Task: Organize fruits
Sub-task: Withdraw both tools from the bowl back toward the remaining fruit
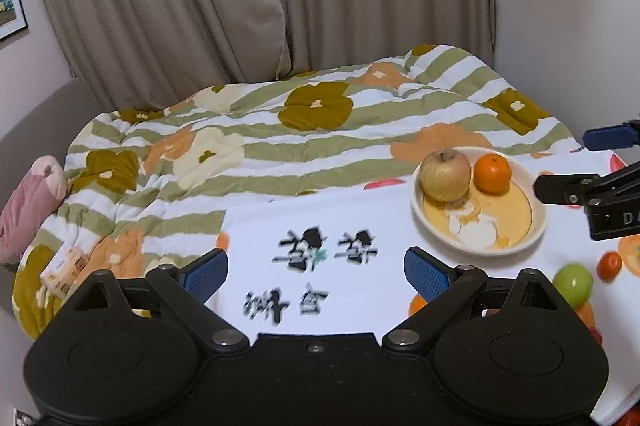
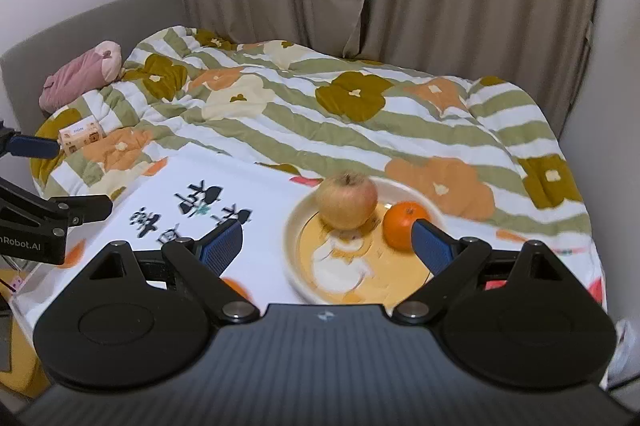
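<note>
Apple (image 2: 347,201) yellowish, orange (image 2: 404,225) bright, side by side in plate (image 2: 296,226); both hand-held grippers (image 1: 316,268) (image 2: 326,240) spread, empty.

floral quilt (image 1: 280,130), beige curtains (image 1: 180,6), tissue pack (image 2: 82,136)

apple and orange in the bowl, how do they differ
The apple is clearly larger than the orange, and it is dull yellow-green with a brownish blush while the orange is bright, even orange. The apple shows a sunken stem pit on top; the orange shows only a small dark stem spot. In the right wrist view the apple sits left of the orange. Both are round, whole, and rest side by side in the cream bowl.
</note>
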`<state>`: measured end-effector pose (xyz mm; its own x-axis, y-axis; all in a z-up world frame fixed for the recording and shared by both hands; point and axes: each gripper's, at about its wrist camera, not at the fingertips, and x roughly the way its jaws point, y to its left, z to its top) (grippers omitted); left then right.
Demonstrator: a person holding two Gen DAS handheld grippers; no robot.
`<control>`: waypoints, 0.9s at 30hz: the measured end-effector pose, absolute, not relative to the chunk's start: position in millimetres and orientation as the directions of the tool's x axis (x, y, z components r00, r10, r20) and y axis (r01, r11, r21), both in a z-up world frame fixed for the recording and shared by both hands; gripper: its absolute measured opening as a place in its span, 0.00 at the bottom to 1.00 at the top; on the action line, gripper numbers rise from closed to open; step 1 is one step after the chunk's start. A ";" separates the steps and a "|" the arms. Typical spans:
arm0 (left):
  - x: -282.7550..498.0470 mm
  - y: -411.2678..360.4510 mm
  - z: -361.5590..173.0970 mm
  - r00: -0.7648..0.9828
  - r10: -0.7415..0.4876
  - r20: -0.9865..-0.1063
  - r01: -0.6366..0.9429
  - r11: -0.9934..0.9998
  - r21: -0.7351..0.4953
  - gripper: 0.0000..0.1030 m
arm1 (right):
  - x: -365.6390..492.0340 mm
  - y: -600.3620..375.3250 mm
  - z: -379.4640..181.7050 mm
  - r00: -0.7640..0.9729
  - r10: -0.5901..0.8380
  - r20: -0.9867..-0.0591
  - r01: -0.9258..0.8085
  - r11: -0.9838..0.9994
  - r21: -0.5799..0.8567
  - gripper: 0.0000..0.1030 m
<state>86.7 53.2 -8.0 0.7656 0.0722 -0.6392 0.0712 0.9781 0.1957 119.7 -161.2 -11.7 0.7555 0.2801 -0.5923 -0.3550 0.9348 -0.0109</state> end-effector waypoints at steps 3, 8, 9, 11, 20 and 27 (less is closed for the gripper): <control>67.4 64.5 -9.1 0.769 0.071 -0.635 0.075 0.977 0.200 0.94 | 95.4 -152.9 -11.9 0.761 0.259 -0.595 -0.328 0.945 -0.008 1.00; 40.7 75.0 -13.9 0.772 0.058 -0.633 0.093 0.975 0.203 0.94 | 60.1 -146.9 -17.6 0.763 0.233 -0.602 -0.285 0.959 0.010 1.00; 35.9 76.6 -15.4 0.772 0.050 -0.634 0.100 0.975 0.198 0.94 | 54.7 -145.8 -19.1 0.764 0.227 -0.604 -0.276 0.961 0.011 1.00; 29.1 79.8 -19.6 0.766 0.031 -0.642 0.112 0.977 0.180 0.95 | 44.7 -144.8 -23.7 0.763 0.212 -0.611 -0.257 0.966 0.013 1.00; 18.0 64.4 -50.7 0.740 -0.072 -0.669 0.222 0.965 0.142 0.94 | 19.7 -160.2 -55.6 0.765 0.122 -0.632 -0.143 0.990 0.018 1.00; 29.8 28.2 -80.6 0.708 -0.159 -0.688 0.330 0.936 0.123 0.94 | 22.1 -188.1 -87.0 0.750 0.055 -0.659 -0.063 0.998 0.012 1.00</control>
<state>29.8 28.2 -80.6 0.7085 -0.1590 -0.6876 0.3299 0.9359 0.1234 22.1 -188.1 -87.0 0.7499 0.0549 -0.6593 -0.0627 0.9980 0.0117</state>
